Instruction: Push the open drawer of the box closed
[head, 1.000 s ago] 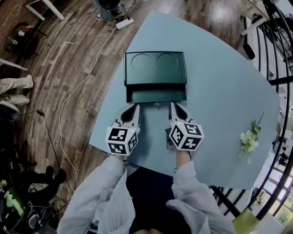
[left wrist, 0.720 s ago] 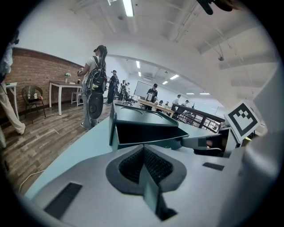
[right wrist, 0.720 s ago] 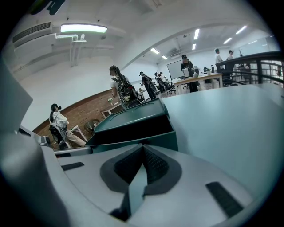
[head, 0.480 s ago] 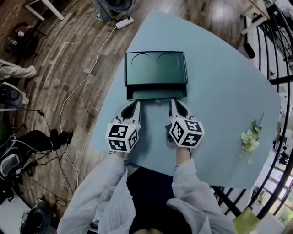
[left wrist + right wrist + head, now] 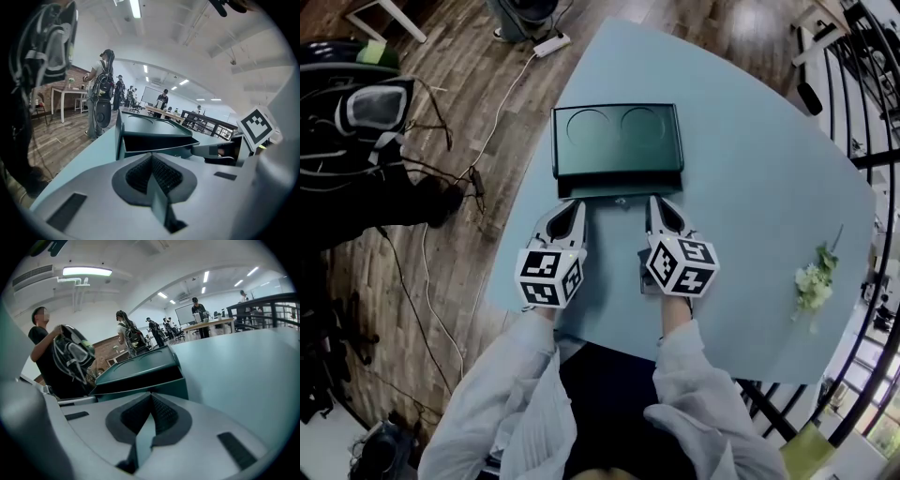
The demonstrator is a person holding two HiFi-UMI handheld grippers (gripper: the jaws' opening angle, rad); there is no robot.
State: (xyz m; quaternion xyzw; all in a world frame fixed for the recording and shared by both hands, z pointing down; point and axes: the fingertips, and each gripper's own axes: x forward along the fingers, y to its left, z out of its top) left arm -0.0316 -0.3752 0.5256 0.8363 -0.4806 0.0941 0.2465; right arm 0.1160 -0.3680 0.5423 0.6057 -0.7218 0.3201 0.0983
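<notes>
Left tongs closed, empty, tips at drawer front. Drawer juts slightly from box, mid-worktop. Right tongs closed likewise. Push looks nearly finished; next, likely a short, even shove home.

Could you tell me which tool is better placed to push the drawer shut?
Right, marginally: the right tool, shut, faces the dark green drawer front nearer its middle; the left tool, also shut, sits toward its corner.
</notes>
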